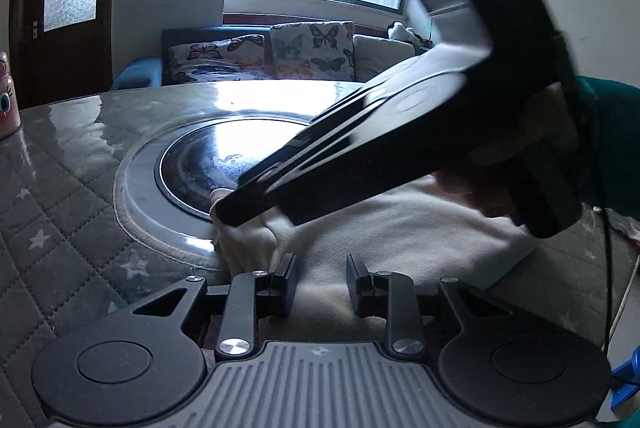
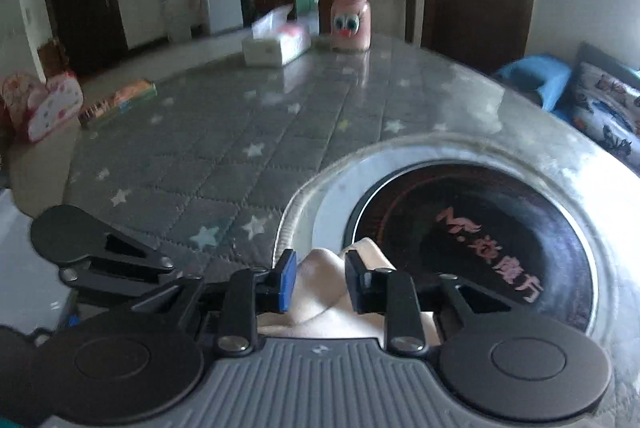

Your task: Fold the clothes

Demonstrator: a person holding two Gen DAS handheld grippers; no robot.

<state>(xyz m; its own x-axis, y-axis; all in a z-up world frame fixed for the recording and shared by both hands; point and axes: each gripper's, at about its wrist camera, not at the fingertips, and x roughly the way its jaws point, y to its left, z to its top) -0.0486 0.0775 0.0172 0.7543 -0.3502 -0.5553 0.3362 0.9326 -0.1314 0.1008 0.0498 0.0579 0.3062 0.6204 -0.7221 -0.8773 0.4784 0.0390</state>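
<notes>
A cream garment (image 1: 400, 240) lies on the grey star-quilted table (image 1: 60, 195), its left edge over the rim of the round black cooktop (image 1: 200, 163). My left gripper (image 1: 322, 272) is open just above the cloth, with nothing between its fingers. My right gripper (image 1: 228, 209) comes in from the upper right, its tips at a raised fold of the cloth. In the right wrist view the right gripper (image 2: 320, 276) has a bunched cream fold (image 2: 324, 276) between its fingers, which stand apart and seem to touch the cloth.
A pink bottle with cartoon eyes (image 2: 351, 15), a tissue box (image 2: 276, 43) and a flat packet (image 2: 120, 101) stand on the far side of the table. A sofa with butterfly cushions (image 1: 280, 55) lies beyond the table under a window.
</notes>
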